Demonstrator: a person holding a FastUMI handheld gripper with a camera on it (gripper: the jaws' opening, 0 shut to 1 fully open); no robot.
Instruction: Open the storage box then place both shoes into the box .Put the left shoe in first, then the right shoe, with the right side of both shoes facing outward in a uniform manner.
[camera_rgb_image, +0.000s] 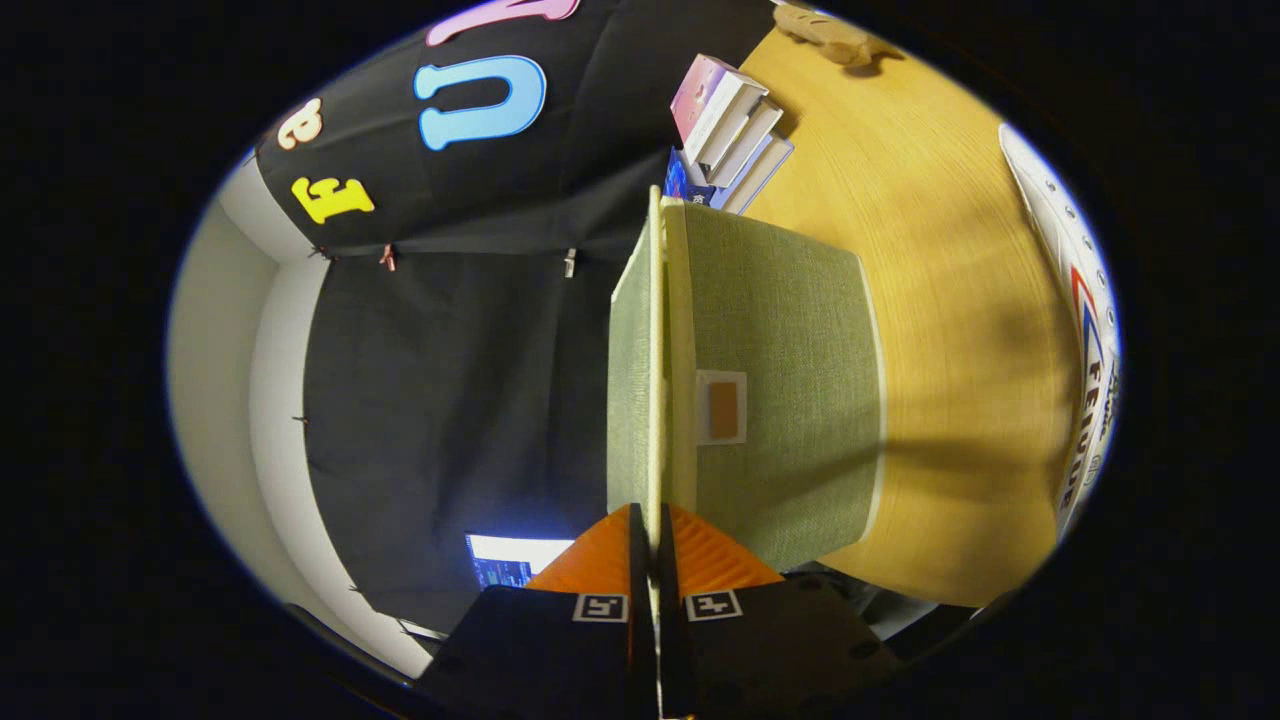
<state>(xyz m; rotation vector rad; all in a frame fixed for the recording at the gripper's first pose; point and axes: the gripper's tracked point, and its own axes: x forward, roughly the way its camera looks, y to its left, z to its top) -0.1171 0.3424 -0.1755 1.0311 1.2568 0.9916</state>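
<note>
Both fingers of my gripper (652, 540) pinch the lid (640, 350) of the green box (780, 400); one shoe (1085, 340) lies far right.

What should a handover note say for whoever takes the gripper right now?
Gripper: fingers closed on the thin edge of the storage box lid, which runs between them; the view is rolled sideways.
Storage box: green fabric, on the wooden table, lid pinched at its rim and seemingly just starting to lift.
Shoe: one white sneaker lies on the table beyond the box. A stack of books sits behind the box.
Done: lid grasped.
Left: open the box fully, put in the left shoe, then the right, right sides facing outward.
</note>
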